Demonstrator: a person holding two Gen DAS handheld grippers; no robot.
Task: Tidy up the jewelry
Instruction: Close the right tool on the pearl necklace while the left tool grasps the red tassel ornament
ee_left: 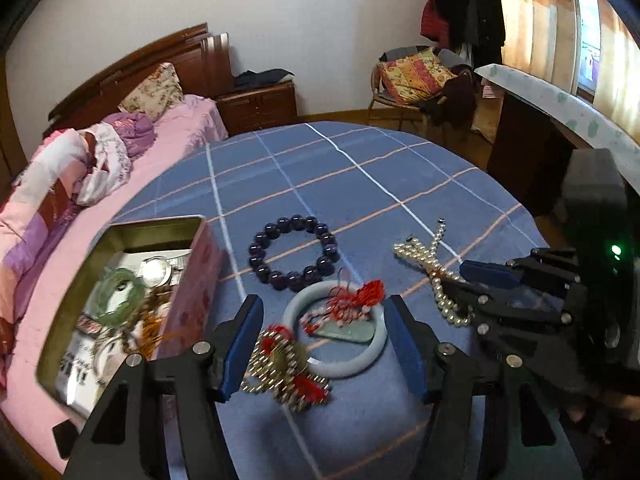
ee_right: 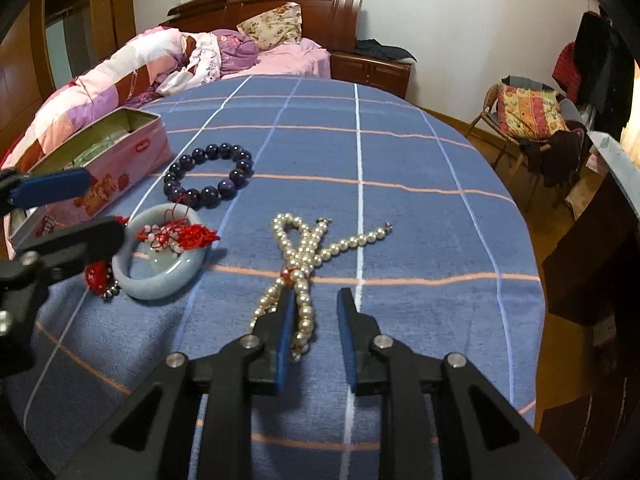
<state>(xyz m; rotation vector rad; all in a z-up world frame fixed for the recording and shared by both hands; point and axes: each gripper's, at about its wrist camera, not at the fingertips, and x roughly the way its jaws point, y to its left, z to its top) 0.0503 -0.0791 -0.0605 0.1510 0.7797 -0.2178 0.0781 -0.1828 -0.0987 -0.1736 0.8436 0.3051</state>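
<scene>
On the blue checked cloth lie a pale jade bangle (ee_left: 340, 354) (ee_right: 160, 280) with a red-tasselled jade pendant (ee_left: 352, 320) (ee_right: 176, 240) inside it, a gold-and-red bead piece (ee_left: 286, 372), a dark purple bead bracelet (ee_left: 294, 252) (ee_right: 210, 174) and a pearl necklace (ee_left: 436, 276) (ee_right: 304, 264). My left gripper (ee_left: 324, 344) is open, with the bangle and the bead piece between its fingers. My right gripper (ee_right: 316, 320) (ee_left: 464, 276) is open over the near end of the pearl necklace, some pearls between its fingers.
An open pink tin (ee_left: 120, 240) (ee_right: 100, 160) holding a green bangle and other jewelry stands at the table's left edge. A bed (ee_left: 80, 184) lies beyond on the left. A chair with cushions (ee_right: 528, 116) and a dark desk (ee_left: 532, 152) stand on the right.
</scene>
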